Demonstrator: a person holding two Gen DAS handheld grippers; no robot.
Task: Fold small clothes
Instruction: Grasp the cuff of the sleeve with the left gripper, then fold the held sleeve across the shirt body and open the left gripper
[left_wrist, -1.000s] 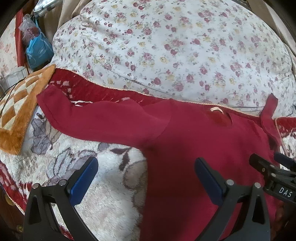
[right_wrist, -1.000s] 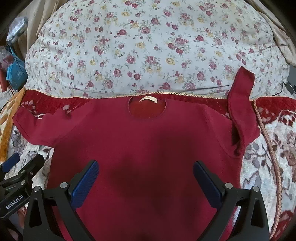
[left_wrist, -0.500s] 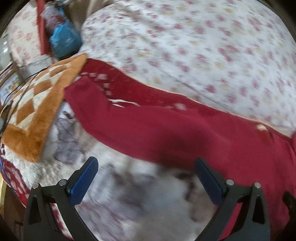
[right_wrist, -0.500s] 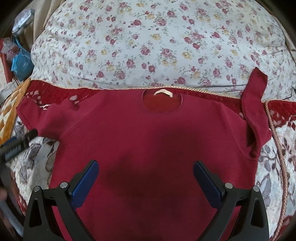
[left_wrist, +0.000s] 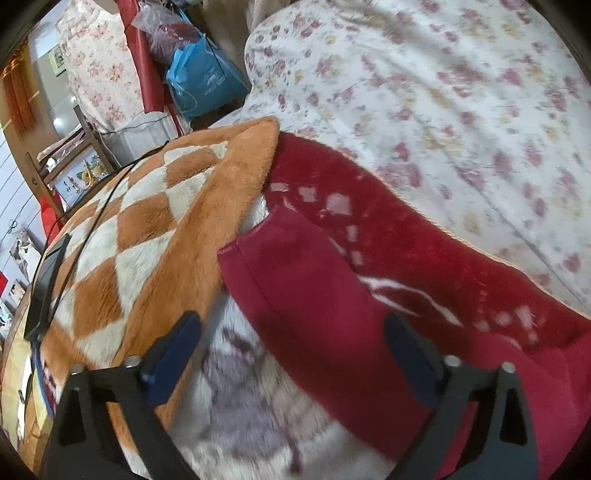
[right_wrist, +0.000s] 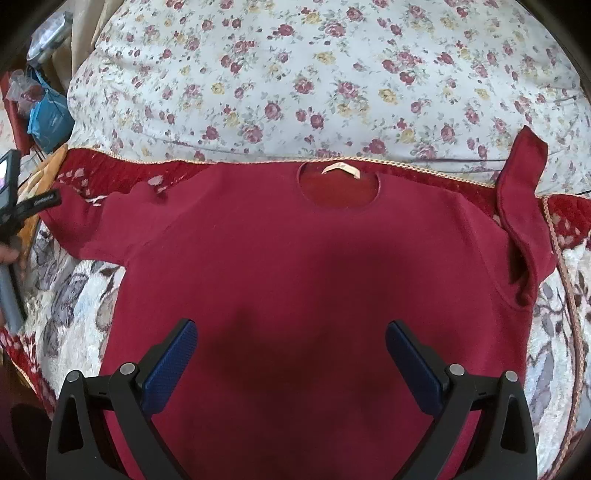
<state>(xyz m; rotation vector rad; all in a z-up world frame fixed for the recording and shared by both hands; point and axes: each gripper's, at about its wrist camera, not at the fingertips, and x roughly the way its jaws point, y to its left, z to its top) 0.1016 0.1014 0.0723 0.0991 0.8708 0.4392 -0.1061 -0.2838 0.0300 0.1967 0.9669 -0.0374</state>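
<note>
Left hand-held gripper (left_wrist: 291, 354) has swung leftward to red shirt's (right_wrist: 306, 280) sleeve cuff.

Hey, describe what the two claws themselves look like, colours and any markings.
Both look alike: the left claw and right claw have black angular plastic frames with triangular cut-outs, silver round bolt heads and two dark blue textured finger pads. In the right wrist view, the left tool shows small white lettering, too small to read, and a grey handle.
</note>
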